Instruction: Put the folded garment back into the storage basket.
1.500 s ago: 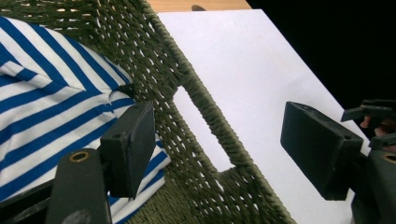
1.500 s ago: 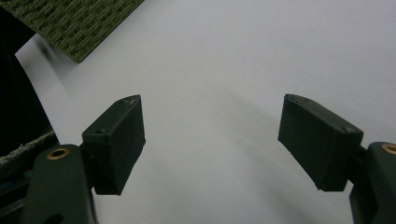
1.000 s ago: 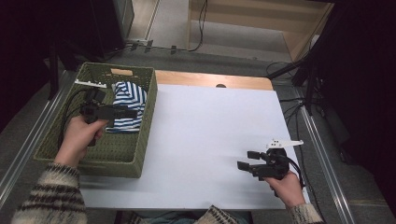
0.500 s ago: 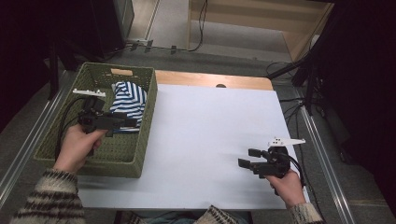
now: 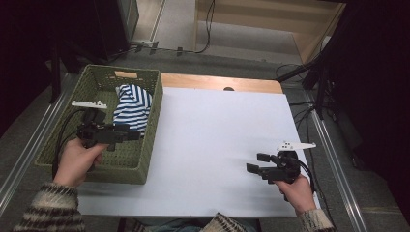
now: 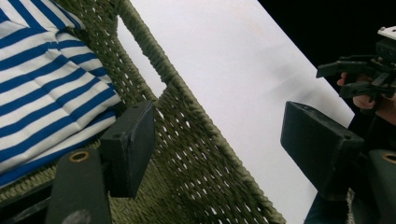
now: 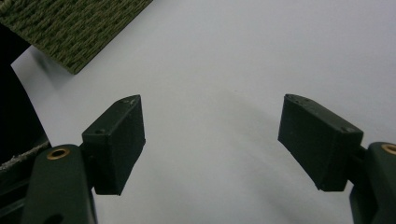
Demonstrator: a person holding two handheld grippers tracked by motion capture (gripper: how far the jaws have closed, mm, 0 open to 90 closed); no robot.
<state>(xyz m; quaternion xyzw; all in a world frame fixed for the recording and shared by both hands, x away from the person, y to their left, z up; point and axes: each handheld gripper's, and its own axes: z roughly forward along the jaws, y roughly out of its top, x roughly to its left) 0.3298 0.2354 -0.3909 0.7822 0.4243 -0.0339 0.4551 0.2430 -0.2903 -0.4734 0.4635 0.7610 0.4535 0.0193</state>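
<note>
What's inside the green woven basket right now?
A blue-and-white striped cloth lies in the green woven basket, toward its far right side. The open left gripper reaches in beside it. Whatever lies under the cloth is covered.
</note>
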